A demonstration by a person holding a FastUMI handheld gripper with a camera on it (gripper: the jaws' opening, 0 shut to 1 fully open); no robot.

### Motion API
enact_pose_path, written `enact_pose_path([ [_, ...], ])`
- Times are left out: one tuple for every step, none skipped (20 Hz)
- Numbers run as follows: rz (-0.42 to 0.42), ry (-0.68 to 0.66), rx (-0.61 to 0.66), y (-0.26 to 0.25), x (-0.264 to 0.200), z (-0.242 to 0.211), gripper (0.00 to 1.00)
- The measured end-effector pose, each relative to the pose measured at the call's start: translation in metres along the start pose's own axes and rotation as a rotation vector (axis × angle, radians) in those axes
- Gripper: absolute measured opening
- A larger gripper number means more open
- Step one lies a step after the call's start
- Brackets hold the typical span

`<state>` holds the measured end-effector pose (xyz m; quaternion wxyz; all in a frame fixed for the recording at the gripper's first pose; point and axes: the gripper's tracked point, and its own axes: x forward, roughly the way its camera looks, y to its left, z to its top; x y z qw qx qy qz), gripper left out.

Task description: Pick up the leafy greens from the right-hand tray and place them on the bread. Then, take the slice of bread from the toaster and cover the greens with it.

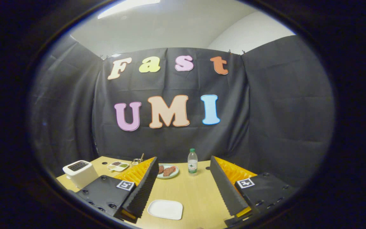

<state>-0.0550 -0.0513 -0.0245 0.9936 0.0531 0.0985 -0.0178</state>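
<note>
My gripper (183,162) is held above the near edge of a wooden table (195,194), open wide with nothing between its fingers. A white toaster (80,172) stands to the left, beside the left finger; its top slot looks dark and I cannot tell whether bread sits in it. Beyond the left finger lies a small white tray (118,165) with brown and green contents in its compartments. A round plate (168,171) with reddish-brown slices rests just past the left fingertip. An empty white square plate (165,209) lies low between the fingers, nearer the left one.
A clear water bottle with a green cap (192,161) stands between the fingertips, at the far side of the table. A small glass jar with a utensil (137,161) sits behind the tray. Black cloth walls close the booth on three sides.
</note>
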Motion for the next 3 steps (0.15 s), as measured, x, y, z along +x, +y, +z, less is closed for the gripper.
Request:
enact_pose_path([
  [-0.006,-0.011,-0.008,-0.0021,0.0005,0.0029,1.00],
  [-0.006,-0.019,-0.020,-0.0035,-0.0005,0.0064,1.00],
  [-0.007,-0.028,-0.032,-0.0049,-0.0020,0.0105,1.00],
])
